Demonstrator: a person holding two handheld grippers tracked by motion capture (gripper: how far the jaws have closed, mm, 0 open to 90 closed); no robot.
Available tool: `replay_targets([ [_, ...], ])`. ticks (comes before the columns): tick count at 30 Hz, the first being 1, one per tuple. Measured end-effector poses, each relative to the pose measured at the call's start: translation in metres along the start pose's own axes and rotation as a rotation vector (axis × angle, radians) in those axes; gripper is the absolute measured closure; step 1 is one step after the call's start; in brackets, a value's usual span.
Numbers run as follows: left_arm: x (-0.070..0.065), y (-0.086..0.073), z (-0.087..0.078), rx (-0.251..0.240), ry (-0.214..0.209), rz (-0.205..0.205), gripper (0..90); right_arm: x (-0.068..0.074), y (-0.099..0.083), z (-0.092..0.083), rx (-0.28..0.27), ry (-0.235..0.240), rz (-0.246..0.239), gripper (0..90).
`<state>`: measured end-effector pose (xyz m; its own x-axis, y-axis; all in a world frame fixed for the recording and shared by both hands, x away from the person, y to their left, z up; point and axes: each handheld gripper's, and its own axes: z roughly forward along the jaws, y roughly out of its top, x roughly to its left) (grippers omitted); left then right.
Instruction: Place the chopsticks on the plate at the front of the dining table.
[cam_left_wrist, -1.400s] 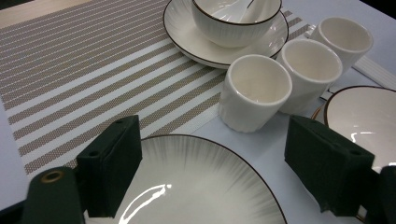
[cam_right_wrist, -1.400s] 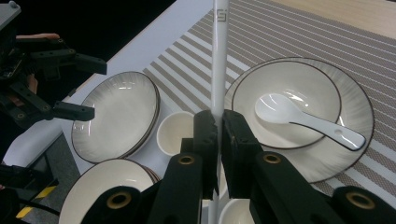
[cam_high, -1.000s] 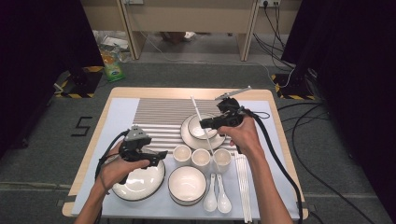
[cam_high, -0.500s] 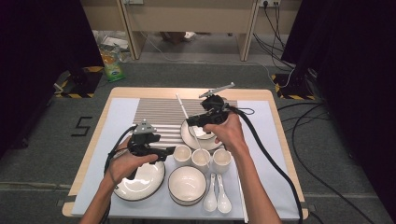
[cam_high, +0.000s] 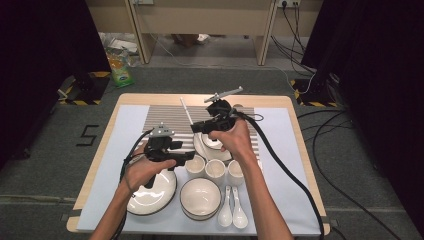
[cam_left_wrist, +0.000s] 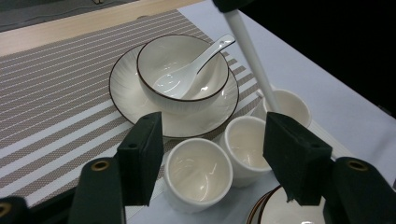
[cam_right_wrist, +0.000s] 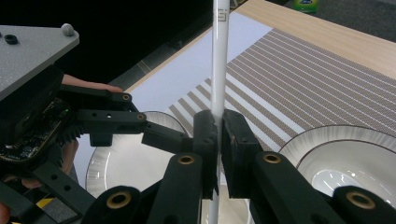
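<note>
Right gripper (cam_right_wrist: 217, 133) clamped on white chopstick (cam_right_wrist: 218, 56), which runs straight up from between its jaws. Left gripper (cam_left_wrist: 212, 154) part-open, jaws just been closing, empty; chopstick ahead, upper right.

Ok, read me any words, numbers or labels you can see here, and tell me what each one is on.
"5": large dark numeral on the grey floor left of the table.
Dark mark near the top of the white chopstick held in the right tongs: too blurred to read.
Label on the green packet on the floor beyond the table: too small to read.
The bowls, cups, spoons and plates carry no lettering.
</note>
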<state>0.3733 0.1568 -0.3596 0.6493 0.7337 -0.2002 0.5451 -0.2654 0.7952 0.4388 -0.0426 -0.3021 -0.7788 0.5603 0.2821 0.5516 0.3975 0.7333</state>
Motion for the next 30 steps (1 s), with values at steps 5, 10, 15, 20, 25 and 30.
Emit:
replay_targets([
  [5, -0.002, 0.004, 0.005, -0.011, -0.022, -0.013, 43.1, 0.001, 0.001, 0.005, -0.013, 0.009, 0.010, 84.6],
  [10, -0.003, 0.010, 0.008, -0.016, -0.032, -0.019, 50.5, 0.000, 0.000, 0.011, -0.020, 0.015, 0.030, 84.5],
  [15, -0.005, 0.017, 0.011, -0.027, -0.023, -0.026, 58.9, 0.001, 0.000, 0.014, -0.033, 0.034, 0.044, 84.5],
  [20, -0.004, 0.022, 0.012, -0.037, -0.015, -0.039, 67.1, 0.000, -0.001, 0.013, -0.039, 0.036, 0.053, 84.5],
  [25, -0.001, 0.024, 0.010, -0.030, -0.006, -0.053, 74.5, 0.000, -0.001, 0.013, -0.051, 0.039, 0.059, 84.5],
  [30, 0.004, 0.025, 0.006, -0.012, 0.003, -0.068, 80.4, 0.001, -0.001, 0.011, -0.060, 0.056, 0.070, 84.3],
])
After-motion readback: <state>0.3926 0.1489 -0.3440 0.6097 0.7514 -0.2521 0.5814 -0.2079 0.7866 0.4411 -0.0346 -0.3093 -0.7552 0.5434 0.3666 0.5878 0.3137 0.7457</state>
